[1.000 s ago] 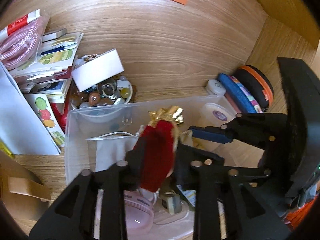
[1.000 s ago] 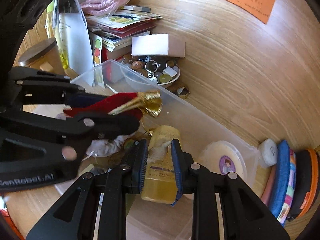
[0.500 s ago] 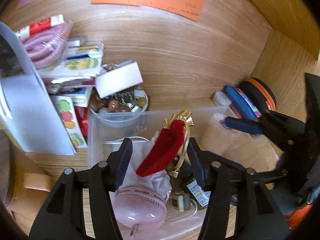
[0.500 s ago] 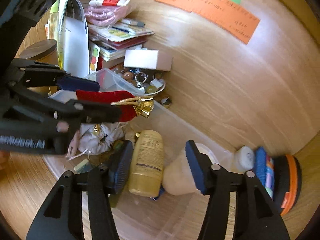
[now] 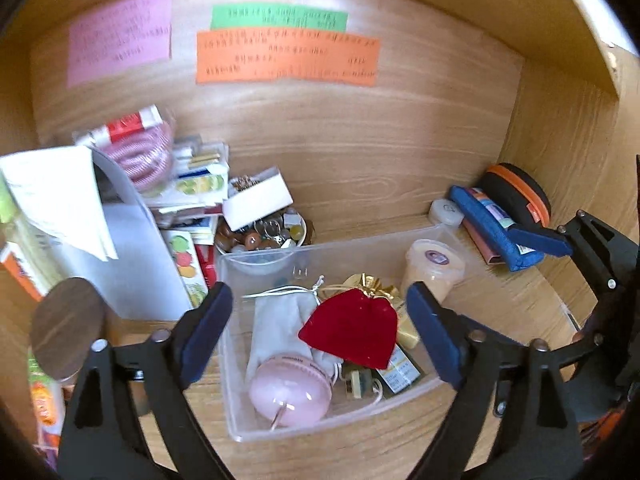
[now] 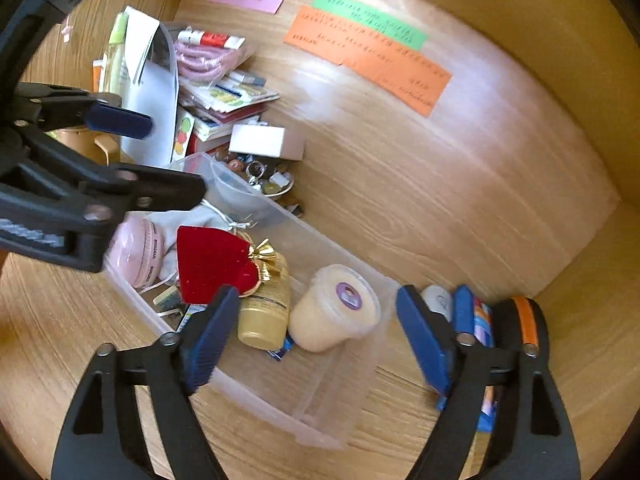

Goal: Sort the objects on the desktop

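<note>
Wooden desk [image 5: 360, 168] bearing a clear plastic bin [image 5: 436, 386]. Left gripper [image 5: 320, 328] and right gripper [image 6: 316, 332] above the bin, jaws opening, nothing clamped. Inside the bin: cream tub [image 6: 334, 308], yellow bottle [image 6: 266, 312], red velvet pouch [image 5: 352, 330] lying on a white drawstring bag [image 5: 276, 320].

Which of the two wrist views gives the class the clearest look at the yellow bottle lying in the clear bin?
The right wrist view: the yellow bottle shows nearly whole, cap and label visible, beside the red pouch. In the left wrist view the pouch covers it, so little of it shows.
</note>
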`<state>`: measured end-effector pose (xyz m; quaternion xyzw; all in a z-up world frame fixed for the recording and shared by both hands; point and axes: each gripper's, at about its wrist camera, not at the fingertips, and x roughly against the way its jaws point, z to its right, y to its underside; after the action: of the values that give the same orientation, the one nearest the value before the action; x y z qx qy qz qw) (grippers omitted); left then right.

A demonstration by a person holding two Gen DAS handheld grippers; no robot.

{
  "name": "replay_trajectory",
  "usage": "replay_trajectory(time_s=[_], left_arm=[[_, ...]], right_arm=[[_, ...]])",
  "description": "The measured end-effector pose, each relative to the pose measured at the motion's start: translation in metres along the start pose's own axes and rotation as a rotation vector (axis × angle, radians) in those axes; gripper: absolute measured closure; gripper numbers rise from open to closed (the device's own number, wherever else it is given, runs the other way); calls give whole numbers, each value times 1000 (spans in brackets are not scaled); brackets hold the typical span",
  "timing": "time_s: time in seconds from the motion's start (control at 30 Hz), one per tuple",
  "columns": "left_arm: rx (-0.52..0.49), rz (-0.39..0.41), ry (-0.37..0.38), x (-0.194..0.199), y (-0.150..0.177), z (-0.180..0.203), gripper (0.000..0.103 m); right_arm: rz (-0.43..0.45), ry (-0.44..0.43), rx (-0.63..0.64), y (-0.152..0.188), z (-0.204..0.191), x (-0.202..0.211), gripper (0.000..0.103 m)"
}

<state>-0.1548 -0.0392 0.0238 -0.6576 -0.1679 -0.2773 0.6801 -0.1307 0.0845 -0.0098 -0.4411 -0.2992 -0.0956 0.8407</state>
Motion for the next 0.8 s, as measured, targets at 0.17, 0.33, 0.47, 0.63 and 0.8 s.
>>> replay_trajectory(time_s=[0.17,0.33,0.47,0.63,0.8], left_arm=[[0,31,-33,27,2,6,9],[-7,67,-94,51,12,13,8],[-11,97,-135,69,23,23,5],[-23,135,-182,90,39,38,2],[-11,170,-198,105,52,46,2]], right_arm=[[22,16,-28,4,2,21,22],[47,21,-64,10,2,40,15],[85,22,-111,17,2,57,7],[140,34,-178,28,3,81,2],[167,17,-252,39,5,96,0]])
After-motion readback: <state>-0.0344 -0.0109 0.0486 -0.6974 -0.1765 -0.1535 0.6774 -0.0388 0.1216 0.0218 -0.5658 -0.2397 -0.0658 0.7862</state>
